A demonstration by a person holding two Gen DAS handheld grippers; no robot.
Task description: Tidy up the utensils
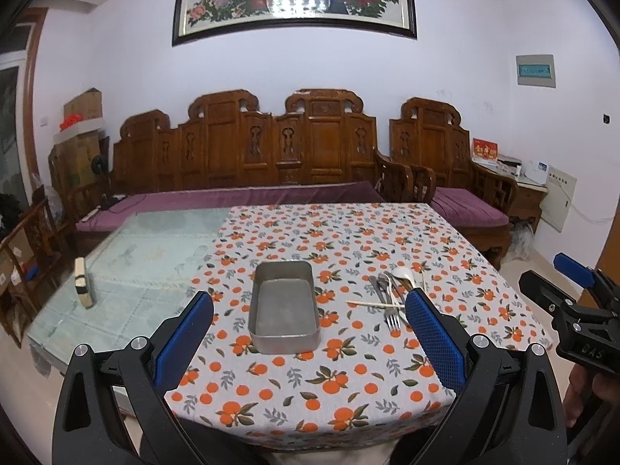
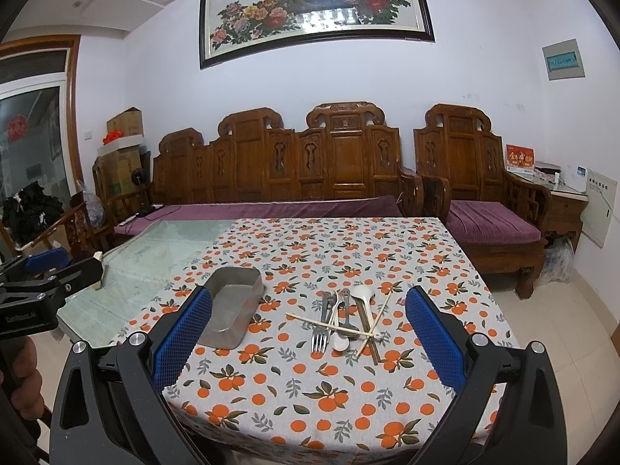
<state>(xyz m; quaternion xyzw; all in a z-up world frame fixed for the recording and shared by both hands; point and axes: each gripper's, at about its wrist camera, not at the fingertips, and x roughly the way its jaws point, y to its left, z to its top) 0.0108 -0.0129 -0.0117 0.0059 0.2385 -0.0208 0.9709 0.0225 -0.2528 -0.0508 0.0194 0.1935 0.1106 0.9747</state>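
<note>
1. The left claw (image 1: pixel 310 333) stood wide apart and held nothing; its blue-padded fingers (image 1: pixel 185 345) hung above the near edge of the table (image 1: pixel 155 271).
2. The right claw (image 2: pixel 310 329) was likewise spread wide and empty, level with the same near edge.
3. In the left wrist view, the right claw appeared at the far right of the frame, off the side of the table; in the right wrist view, the left claw (image 2: pixel 50 271) appeared at the far left.
4. A cloth printed with oranges (image 1: pixel 348 240) covered the right portion of the table; the left portion showed bare glass.
5. A rectangular metal tray (image 1: pixel 285 306) lay on the cloth, empty, framed between the left claw's fingers in the left wrist view.
6. The utensils lay in a loose heap on the cloth, to the right of the tray and apart from it.
7. The heap contained a metal fork (image 2: pixel 321 329) with tines toward the near edge, a white spoon (image 2: pixel 362 296), a second white spoon (image 2: pixel 340 340), further metal pieces, pale chopsticks (image 2: pixel 310 319) crossed over the others, and dark chopsticks (image 2: pixel 368 329).
8. A small block (image 1: pixel 83 281) stood upright on the bare glass, well apart from the tray.
9. A carved wooden bench (image 1: pixel 248 147) with purple cushions stood behind the table.
</note>
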